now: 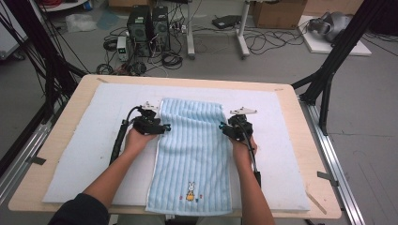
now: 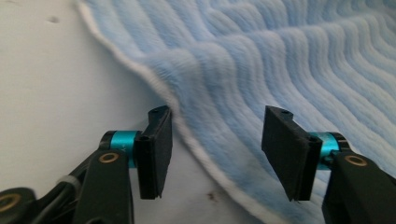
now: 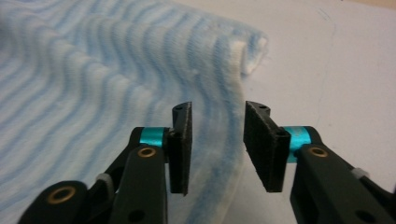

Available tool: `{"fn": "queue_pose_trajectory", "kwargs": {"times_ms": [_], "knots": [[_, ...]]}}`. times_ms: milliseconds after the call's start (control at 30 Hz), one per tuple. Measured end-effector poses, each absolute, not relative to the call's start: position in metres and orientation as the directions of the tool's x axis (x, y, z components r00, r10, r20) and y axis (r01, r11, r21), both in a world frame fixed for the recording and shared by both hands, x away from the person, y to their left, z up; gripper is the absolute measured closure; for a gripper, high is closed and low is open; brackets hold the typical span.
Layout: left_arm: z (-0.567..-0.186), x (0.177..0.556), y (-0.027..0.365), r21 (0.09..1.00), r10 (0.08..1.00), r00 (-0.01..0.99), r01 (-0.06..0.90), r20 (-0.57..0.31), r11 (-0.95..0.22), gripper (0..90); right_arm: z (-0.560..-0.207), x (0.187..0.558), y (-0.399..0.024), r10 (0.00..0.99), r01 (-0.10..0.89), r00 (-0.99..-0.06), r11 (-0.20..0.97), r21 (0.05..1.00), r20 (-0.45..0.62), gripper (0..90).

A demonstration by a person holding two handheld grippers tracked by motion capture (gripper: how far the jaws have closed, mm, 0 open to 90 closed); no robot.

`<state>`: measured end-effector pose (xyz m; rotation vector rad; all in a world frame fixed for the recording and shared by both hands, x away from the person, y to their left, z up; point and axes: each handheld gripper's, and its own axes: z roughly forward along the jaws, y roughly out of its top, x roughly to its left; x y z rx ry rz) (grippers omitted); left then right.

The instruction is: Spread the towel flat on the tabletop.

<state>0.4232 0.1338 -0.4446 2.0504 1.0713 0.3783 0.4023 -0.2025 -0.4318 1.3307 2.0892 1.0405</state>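
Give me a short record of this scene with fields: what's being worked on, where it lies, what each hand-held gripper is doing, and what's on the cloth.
item: light blue striped towel
surface: white mat on a wooden table
towel position: lengthwise, near end hanging over the table's front edge
towel marking: small rabbit embroidery near that end
left hand-held gripper: jaws open, straddling the towel's white-trimmed side edge
right hand-held gripper: jaws open around the raised opposite side edge, not pressing
background: computer towers and cables on the floor
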Motion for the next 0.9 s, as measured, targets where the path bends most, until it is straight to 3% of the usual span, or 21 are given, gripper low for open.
{"fn": "queue_pose_trajectory", "kwargs": {"times_ms": [133,167,233,300,433,467,533,600,833,900], "knots": [[-0.446,0.418,0.131,0.768,0.804,0.593,0.539,-0.054,-0.346,67.5,-0.427,0.395,-0.202,0.89,0.564,-0.455,0.274,0.779,0.017,52.9],[-0.446,0.419,0.132,0.768,0.798,0.596,0.549,-0.082,-0.331,79.4,-0.428,0.393,-0.203,0.887,0.562,-0.461,0.272,0.781,0.022,52.4],[-0.446,0.419,0.132,0.774,0.811,0.583,0.536,-0.052,-0.336,85.0,-0.432,0.39,-0.204,0.88,0.568,-0.473,0.276,0.775,0.033,50.9],[-0.446,0.422,0.135,0.784,0.831,0.556,0.53,-0.032,-0.325,85.5,-0.439,0.387,-0.206,0.876,0.58,-0.481,0.284,0.764,0.039,50.9],[-0.45,0.43,0.145,0.79,0.849,0.519,0.558,-0.096,-0.252,85.6,-0.448,0.385,-0.206,0.876,0.61,-0.478,0.275,0.743,0.067,54.3],[-0.45,0.431,0.146,0.79,0.85,0.519,0.556,-0.088,-0.258,85.6,-0.448,0.385,-0.204,0.874,0.606,-0.481,0.28,0.745,0.063,57.4],[-0.45,0.433,0.147,0.795,0.86,0.503,0.553,-0.082,-0.248,85.8,-0.448,0.385,-0.199,0.855,0.58,-0.517,0.321,0.749,0.034,74.5],[-0.45,0.437,0.15,0.801,0.869,0.488,0.55,-0.079,-0.236,85.9,-0.448,0.385,-0.193,0.842,0.561,-0.54,0.353,0.749,0.008,82.9],[-0.45,0.452,0.156,0.811,0.89,0.45,0.548,-0.079,-0.204,85.7,-0.449,0.404,-0.179,0.879,0.536,-0.468,0.367,0.76,-0.095,85.3],[-0.449,0.452,0.156,0.817,0.896,0.436,0.544,-0.08,-0.192,80.8,-0.45,0.408,-0.177,0.888,0.535,-0.448,0.359,0.765,-0.104,84.7]]}}
